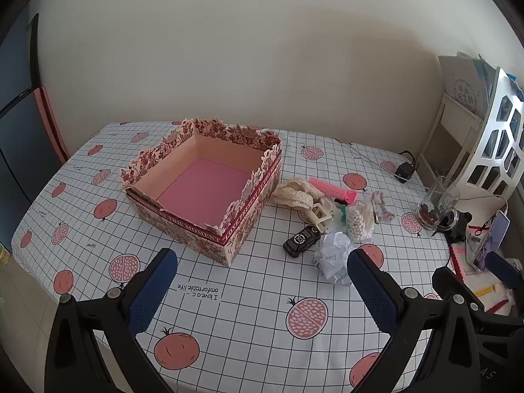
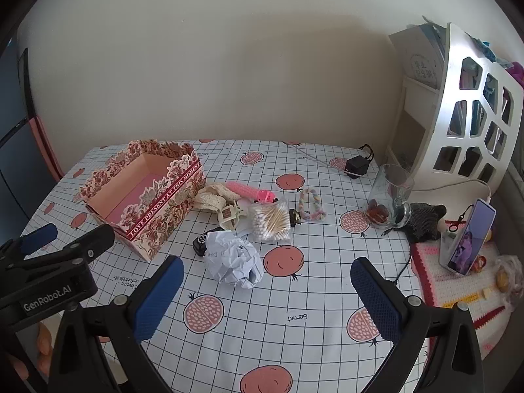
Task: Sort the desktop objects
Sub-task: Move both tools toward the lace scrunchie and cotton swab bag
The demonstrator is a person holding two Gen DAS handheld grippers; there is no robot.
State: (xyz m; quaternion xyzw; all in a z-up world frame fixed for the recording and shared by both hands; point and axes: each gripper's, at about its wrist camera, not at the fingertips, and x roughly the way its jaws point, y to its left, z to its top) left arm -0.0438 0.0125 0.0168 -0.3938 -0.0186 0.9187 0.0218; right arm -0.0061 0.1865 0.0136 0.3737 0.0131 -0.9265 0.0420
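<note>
An open floral box (image 1: 229, 239) with a pink floor stands empty on the left of the fruit-print tablecloth (image 1: 262, 308). To its right lies a heap: crumpled paper (image 2: 234, 258), a black toy car (image 1: 301, 239), a bag of cotton swabs (image 2: 270, 222), a pink hair roller (image 2: 249, 191), cream lace (image 2: 211, 198), a cream clip (image 2: 229, 216) and a pastel braided loop (image 2: 311, 208). My left gripper (image 1: 262, 257) hovers open before the box's near corner. My right gripper (image 2: 267, 263) hovers open just short of the crumpled paper. Neither holds anything.
A glass cup (image 2: 391, 193) and a black adapter (image 2: 357, 165) with its cable sit at the back right. A white rack (image 2: 475, 104) leans against the wall there. A phone on a stand (image 2: 471, 239) rests on a crocheted mat (image 2: 458, 294) at the right edge.
</note>
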